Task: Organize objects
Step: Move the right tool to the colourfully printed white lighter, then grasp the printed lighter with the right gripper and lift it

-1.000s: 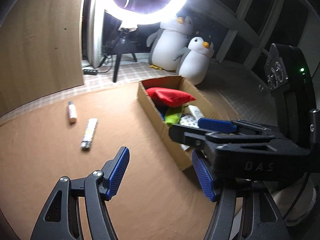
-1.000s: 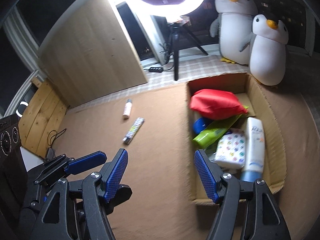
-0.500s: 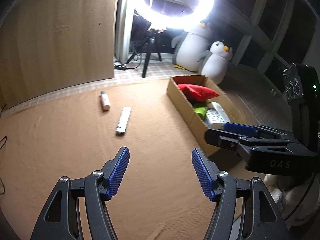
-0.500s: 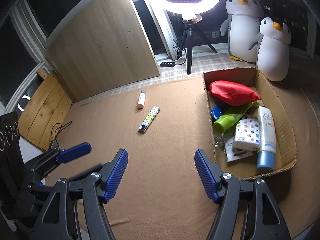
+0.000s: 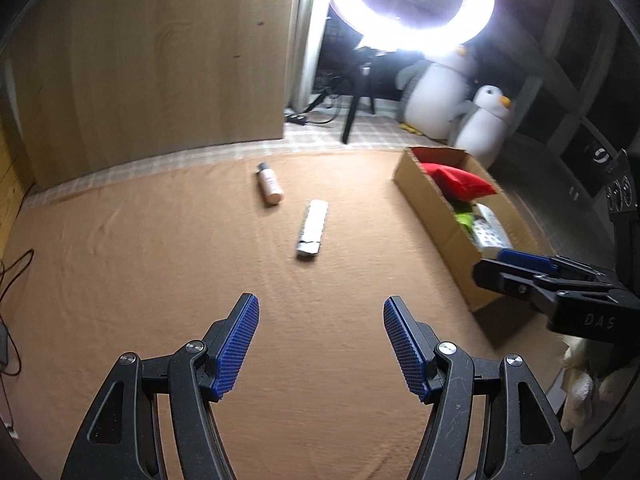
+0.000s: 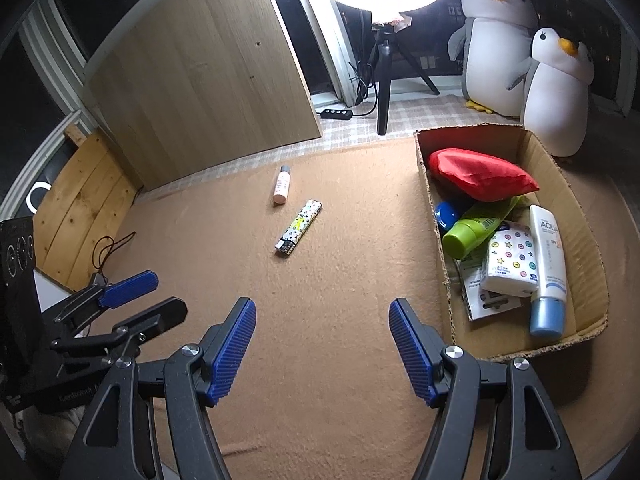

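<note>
I hold the left gripper [image 5: 320, 344] and right gripper [image 6: 322, 348] apart, empty. The patterned lighter [image 6: 298, 229] and small bottle [image 6: 282, 184] lie outside the cardboard box [image 6: 560, 168]. Next: approach the lighter.

Both the left gripper [image 5: 320, 344] and right gripper [image 6: 322, 346] have black frames, silver screws and ribbed blue pads [image 6: 232, 348]

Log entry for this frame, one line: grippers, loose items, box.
left gripper open, empty | right gripper open, empty | small bottle, patterned lighter on mat | cardboard box part-filled
</note>
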`<state>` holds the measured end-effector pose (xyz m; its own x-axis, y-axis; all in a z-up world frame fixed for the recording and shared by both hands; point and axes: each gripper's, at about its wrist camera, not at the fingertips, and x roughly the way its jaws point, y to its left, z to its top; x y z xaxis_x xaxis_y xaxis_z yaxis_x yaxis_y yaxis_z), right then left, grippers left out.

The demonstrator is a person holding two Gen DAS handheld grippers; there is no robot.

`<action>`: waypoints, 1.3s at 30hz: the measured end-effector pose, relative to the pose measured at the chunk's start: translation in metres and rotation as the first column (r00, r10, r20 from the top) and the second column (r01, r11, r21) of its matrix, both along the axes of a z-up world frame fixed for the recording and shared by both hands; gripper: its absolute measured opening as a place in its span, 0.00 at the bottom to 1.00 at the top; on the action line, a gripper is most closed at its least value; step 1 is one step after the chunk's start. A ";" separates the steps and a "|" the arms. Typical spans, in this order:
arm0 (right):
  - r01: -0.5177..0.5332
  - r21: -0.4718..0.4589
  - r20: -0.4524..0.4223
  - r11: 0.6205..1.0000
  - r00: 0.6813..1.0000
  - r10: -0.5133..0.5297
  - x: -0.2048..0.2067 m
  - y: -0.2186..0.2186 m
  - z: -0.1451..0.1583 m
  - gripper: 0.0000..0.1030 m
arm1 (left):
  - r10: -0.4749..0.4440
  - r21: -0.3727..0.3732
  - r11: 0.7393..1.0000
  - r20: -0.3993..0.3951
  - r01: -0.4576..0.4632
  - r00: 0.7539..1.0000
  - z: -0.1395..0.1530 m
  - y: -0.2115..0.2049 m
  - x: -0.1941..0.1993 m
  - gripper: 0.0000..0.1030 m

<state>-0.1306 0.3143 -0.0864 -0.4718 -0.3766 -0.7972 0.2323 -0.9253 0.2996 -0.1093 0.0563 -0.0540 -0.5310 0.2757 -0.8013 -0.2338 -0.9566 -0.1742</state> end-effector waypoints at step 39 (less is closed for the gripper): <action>-0.055 0.152 0.240 0.987 0.971 0.017 -0.146 -0.117 -0.105 0.41 | 0.192 0.103 0.974 0.110 -0.204 0.975 -0.057 -0.116 0.001 0.66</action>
